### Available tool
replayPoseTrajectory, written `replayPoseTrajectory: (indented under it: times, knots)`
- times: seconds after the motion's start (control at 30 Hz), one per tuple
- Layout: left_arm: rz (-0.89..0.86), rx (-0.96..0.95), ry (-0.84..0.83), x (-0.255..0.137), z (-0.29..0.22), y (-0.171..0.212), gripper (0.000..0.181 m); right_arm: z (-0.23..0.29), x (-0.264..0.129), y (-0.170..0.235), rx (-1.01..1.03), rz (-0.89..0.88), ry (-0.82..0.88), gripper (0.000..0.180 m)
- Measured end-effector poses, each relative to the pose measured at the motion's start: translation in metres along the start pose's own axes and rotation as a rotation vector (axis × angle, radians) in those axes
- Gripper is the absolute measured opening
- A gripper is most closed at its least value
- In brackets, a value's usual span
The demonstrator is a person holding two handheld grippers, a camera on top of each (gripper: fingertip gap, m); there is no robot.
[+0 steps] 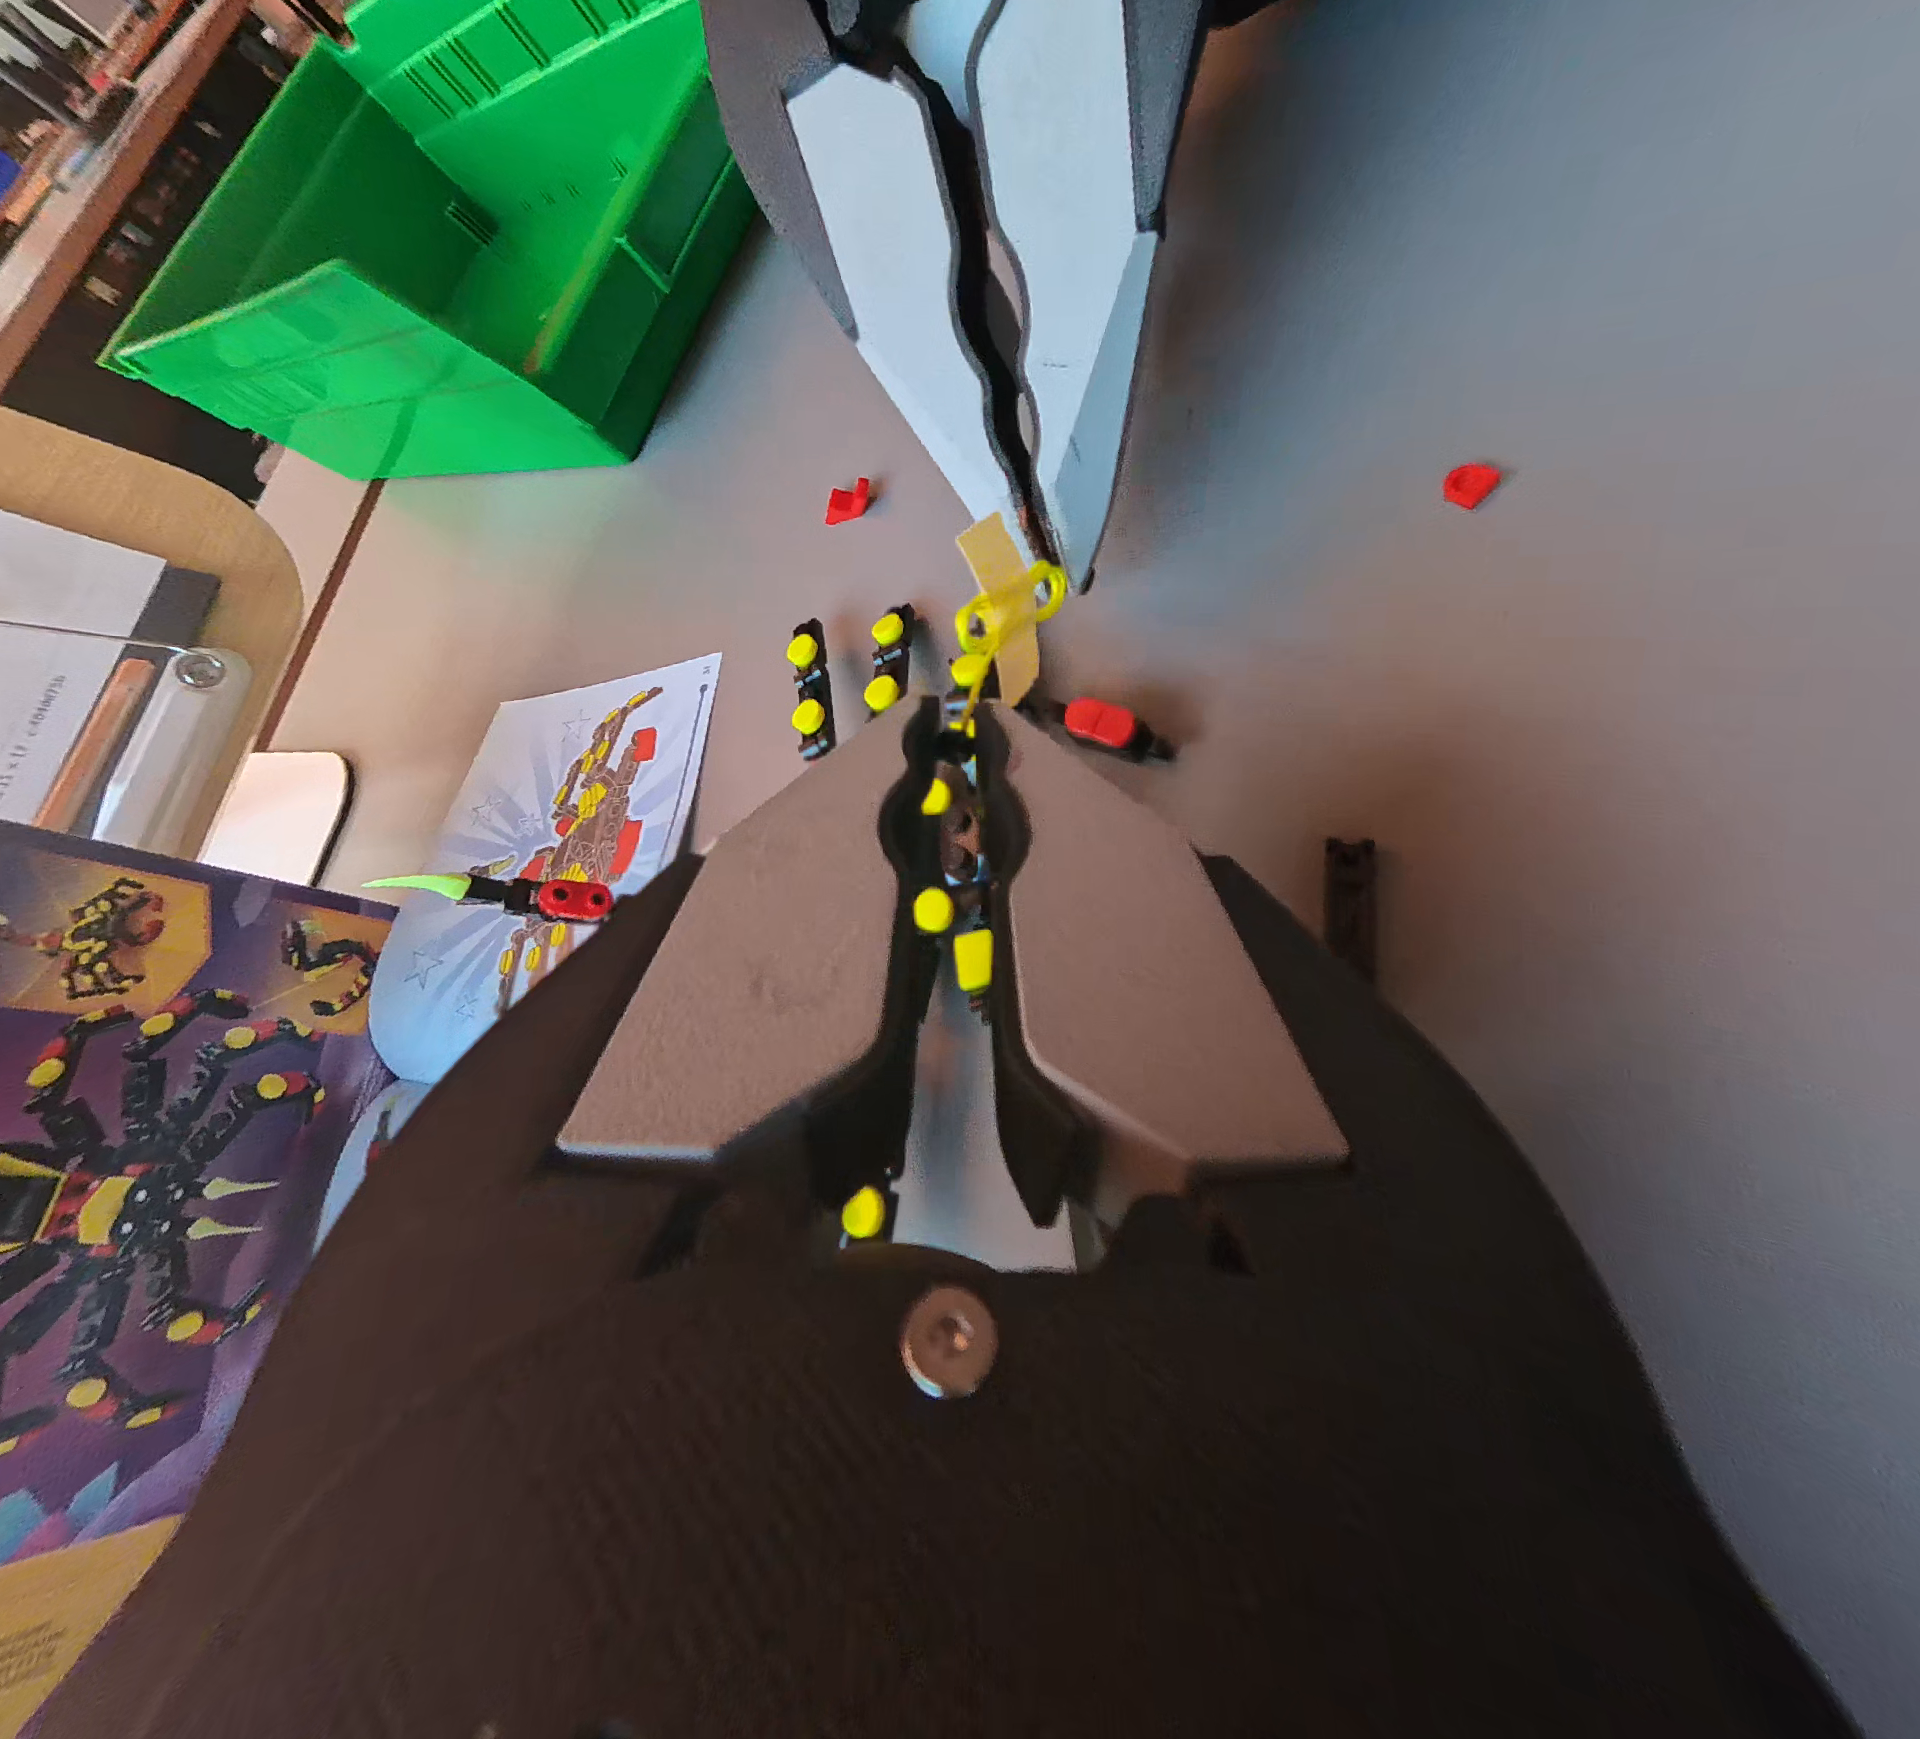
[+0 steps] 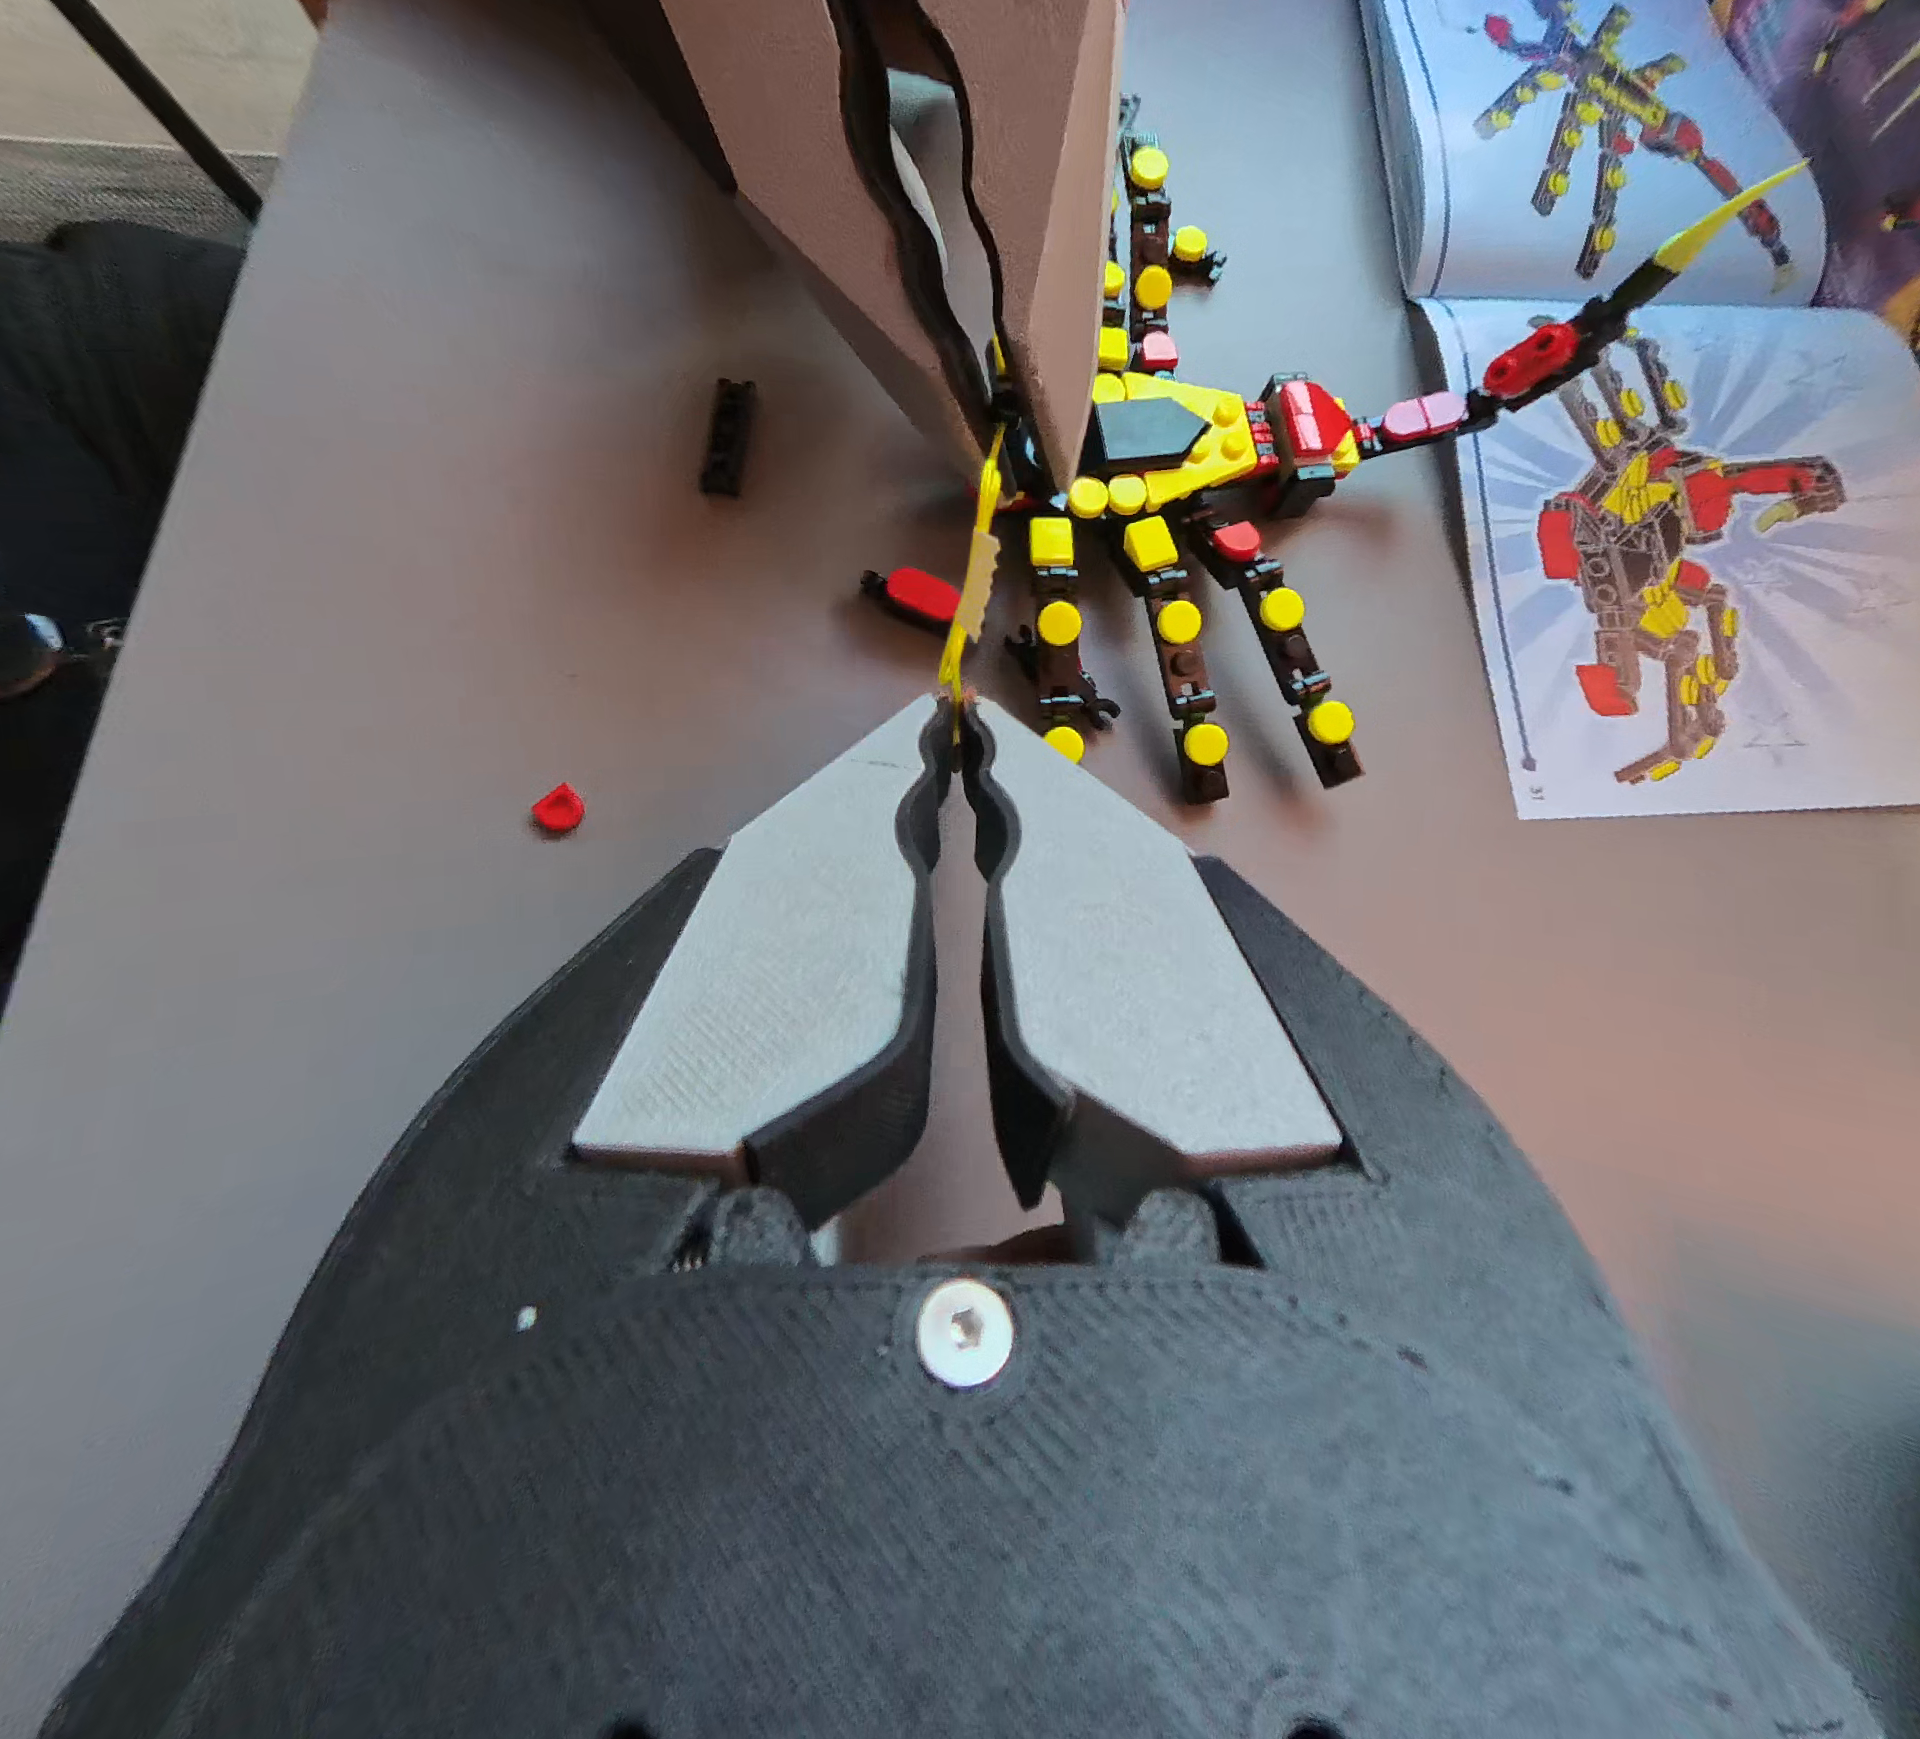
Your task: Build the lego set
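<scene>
Right hand-held gripper (image 2: 957,721) pinching yellow string (image 2: 977,546), left hand-held gripper (image 2: 1023,453) clamping lego scorpion (image 2: 1174,442), tail rightward

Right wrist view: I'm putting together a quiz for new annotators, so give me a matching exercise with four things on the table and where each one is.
Things:
1. red rounded piece
2. black bar piece
3. yellow cord
4. open booklet

Places:
A. pinched at the tips of the right tool
B. at the right edge, under the tail of the model
C. loose, left of the right tool's tips
D. loose, left of the left tool

Pairs: 1-C, 2-D, 3-A, 4-B.
</scene>
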State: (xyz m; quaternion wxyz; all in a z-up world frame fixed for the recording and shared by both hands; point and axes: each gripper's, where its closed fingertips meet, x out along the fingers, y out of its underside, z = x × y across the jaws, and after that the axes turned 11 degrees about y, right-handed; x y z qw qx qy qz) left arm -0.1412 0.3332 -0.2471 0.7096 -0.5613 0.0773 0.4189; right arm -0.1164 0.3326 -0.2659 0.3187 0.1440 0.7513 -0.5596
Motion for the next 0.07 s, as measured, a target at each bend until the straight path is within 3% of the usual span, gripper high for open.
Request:
replayPoseTrajectory:
  times: [0.07]
  knots:
    - [0.035, -0.007, 0.011, 0.0020, -0.0007, 0.0065, 0.003, -0.0011, 0.0058, 0.0051, 0.011, 0.030, 0.010, 0.000]
